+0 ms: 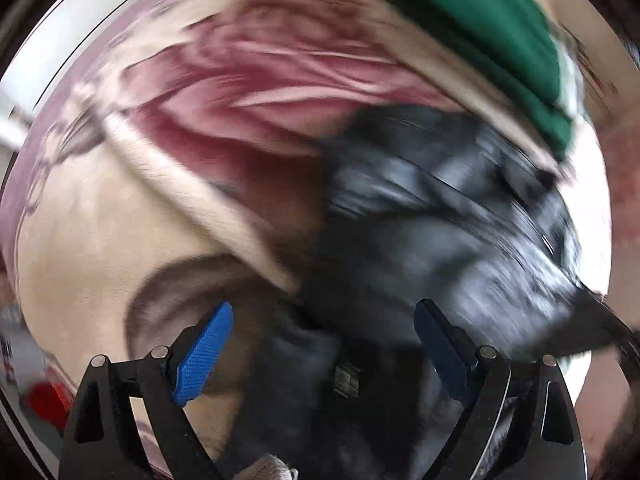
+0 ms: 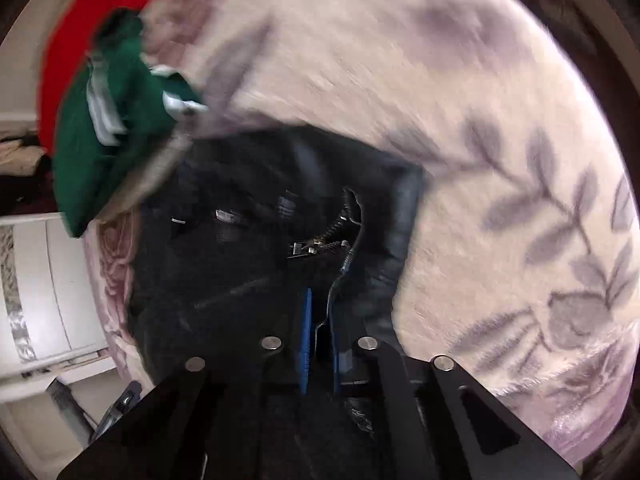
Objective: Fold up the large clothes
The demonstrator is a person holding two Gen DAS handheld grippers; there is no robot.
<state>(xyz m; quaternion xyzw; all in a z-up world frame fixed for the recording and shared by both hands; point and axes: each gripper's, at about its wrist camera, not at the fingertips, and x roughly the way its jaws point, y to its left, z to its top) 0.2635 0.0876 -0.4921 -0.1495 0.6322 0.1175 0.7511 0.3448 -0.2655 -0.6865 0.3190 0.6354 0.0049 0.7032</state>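
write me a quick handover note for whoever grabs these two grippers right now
Left gripper: jaws wide open, holding nothing, above the dark garment.
Right gripper: jaws shut on an edge of the dark garment.
The garment lies crumpled on the floral blanket, not flat, zipper showing. A folded green garment sits at its far edge.
Done: green piece looks folded. Left: spread the dark one flat and fold it. Both views are motion-blurred, so check the grip first.
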